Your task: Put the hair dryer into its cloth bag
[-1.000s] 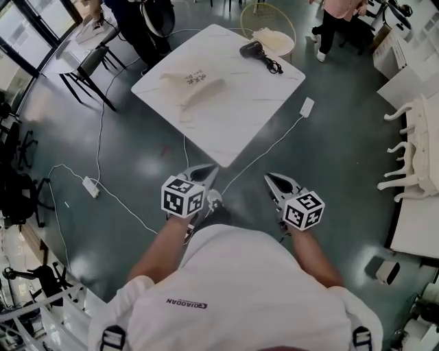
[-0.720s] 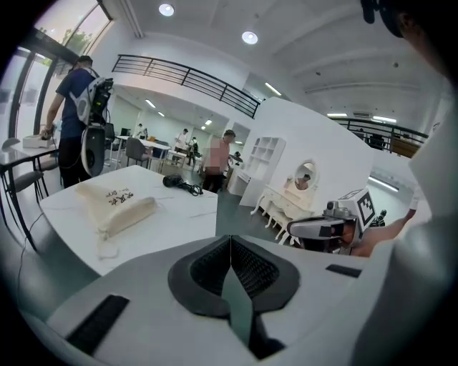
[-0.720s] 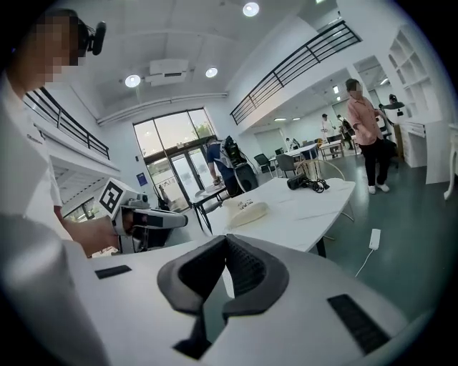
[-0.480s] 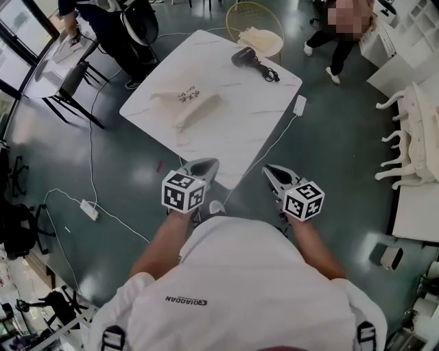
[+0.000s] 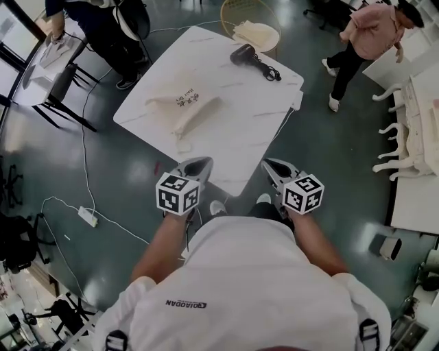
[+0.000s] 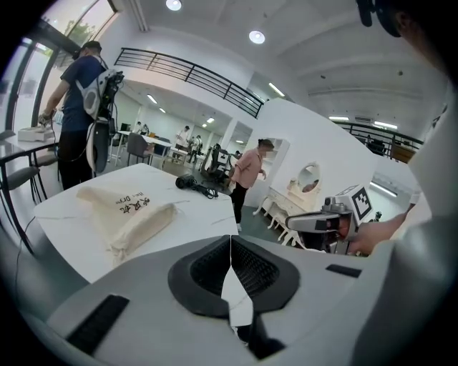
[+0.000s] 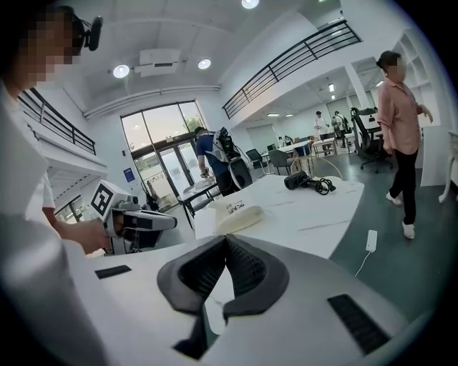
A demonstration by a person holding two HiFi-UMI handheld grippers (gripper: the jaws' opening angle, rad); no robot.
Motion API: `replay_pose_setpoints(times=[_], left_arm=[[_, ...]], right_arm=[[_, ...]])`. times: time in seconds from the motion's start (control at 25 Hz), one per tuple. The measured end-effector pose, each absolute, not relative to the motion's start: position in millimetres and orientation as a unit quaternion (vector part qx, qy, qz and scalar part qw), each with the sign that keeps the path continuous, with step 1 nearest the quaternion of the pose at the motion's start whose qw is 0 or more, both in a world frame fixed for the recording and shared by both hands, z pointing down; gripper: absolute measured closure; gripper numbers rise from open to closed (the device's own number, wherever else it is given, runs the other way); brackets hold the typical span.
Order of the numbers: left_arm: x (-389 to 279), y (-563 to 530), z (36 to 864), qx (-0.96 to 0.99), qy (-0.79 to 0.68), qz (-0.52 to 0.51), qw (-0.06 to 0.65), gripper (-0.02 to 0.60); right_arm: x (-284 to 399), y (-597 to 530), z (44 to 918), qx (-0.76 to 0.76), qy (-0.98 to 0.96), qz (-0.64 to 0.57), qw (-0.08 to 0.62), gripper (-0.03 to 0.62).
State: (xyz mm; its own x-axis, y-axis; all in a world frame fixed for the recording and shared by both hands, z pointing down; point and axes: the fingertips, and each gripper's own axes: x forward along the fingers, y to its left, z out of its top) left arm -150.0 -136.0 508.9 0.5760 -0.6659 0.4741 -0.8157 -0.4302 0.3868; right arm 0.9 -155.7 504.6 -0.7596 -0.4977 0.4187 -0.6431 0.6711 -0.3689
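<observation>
A black hair dryer [image 5: 243,53] with its coiled cord lies at the far corner of the white table [image 5: 240,130]. The cream cloth bag [image 5: 185,108] with printed lettering lies flat near the table's left side. My left gripper [image 5: 199,165] and right gripper [image 5: 271,166] hang side by side just short of the table's near edge, both shut and empty. In the left gripper view the bag [image 6: 125,211] is ahead left, the dryer [image 6: 187,183] beyond it. The right gripper view shows the dryer [image 7: 297,181] and the bag [image 7: 240,213] far ahead.
A person in pink [image 5: 370,31] walks at the far right. Another person in dark clothes [image 5: 96,20] stands at a side table far left. A round yellow chair [image 5: 255,27] is behind the table. A power strip [image 5: 297,101] hangs at the table's right edge, and cables cross the floor.
Both grippers have come closer to the table's near edge, still shut. The person in pink has walked to the right.
</observation>
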Motion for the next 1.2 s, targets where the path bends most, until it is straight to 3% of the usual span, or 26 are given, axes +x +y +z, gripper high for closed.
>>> replay_pose_setpoints(times=[0.6, 1.2], left_arm=[[-166, -170, 516, 0.779, -0.530, 0.111, 0.317, 0.552], [-147, -216, 543, 0.667, -0.641, 0.089, 0.370, 0.552]], right_arm=[[15, -270, 506, 0.275, -0.920, 0.217, 0.178, 0.574], [64, -437, 583, 0.239, -0.909, 0.213, 0.266, 0.572]])
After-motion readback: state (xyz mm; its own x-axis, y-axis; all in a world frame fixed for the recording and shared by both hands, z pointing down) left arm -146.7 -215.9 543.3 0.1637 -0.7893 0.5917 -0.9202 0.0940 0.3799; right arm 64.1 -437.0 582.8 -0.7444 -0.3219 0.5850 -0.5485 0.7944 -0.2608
